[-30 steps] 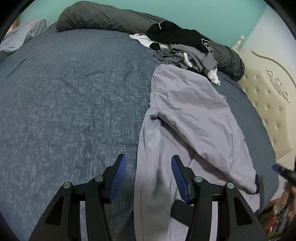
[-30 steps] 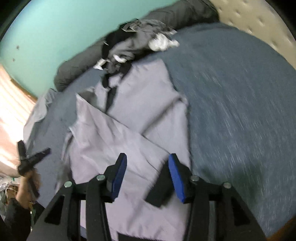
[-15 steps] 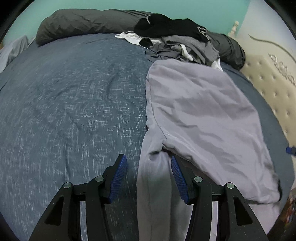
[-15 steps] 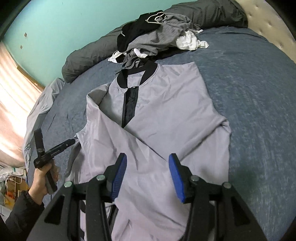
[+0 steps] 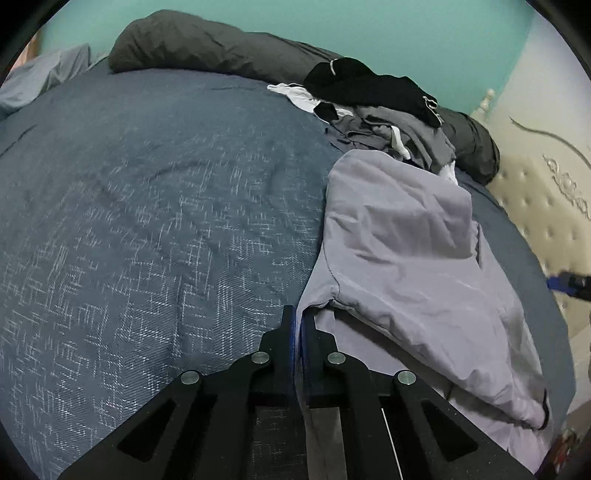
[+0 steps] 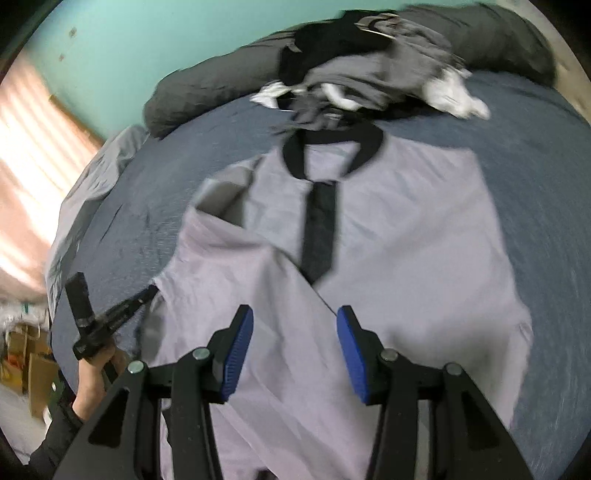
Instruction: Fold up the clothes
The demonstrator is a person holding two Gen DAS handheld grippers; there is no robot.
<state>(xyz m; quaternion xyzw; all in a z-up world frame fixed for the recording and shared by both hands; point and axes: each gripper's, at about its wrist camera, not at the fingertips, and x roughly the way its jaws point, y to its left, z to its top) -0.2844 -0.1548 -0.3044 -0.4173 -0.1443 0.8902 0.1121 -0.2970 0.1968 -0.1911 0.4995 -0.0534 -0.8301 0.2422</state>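
Lying flat on the blue bed cover [image 5: 155, 229], in the right half of the left wrist view and in the middle of the right wrist view: a light purple shirt [image 6: 399, 236] with a black collar [image 6: 332, 147] and a black strip running down from it. Folded over the shirt's front, one sleeve [image 6: 236, 266]. Squeezed tight at the bottom middle of the left wrist view, the left gripper [image 5: 297, 321], its jaws just closed, pinching the left edge of the light purple shirt right where the folded sleeve starts. Seen from the other side at the lower left of the right wrist view, held in a hand [image 6: 94, 373], with its tip at the shirt's edge. Hanging over the shirt's lower part at the bottom middle of that view, the right gripper [image 6: 295, 350], its blue pads apart, nothing between them. Heaped at the top, just past the collar, a pile of clothes [image 5: 380, 107] in black, grey and white. Behind the pile, along the green wall [image 5: 332, 26], a long dark pillow [image 5: 207, 48].
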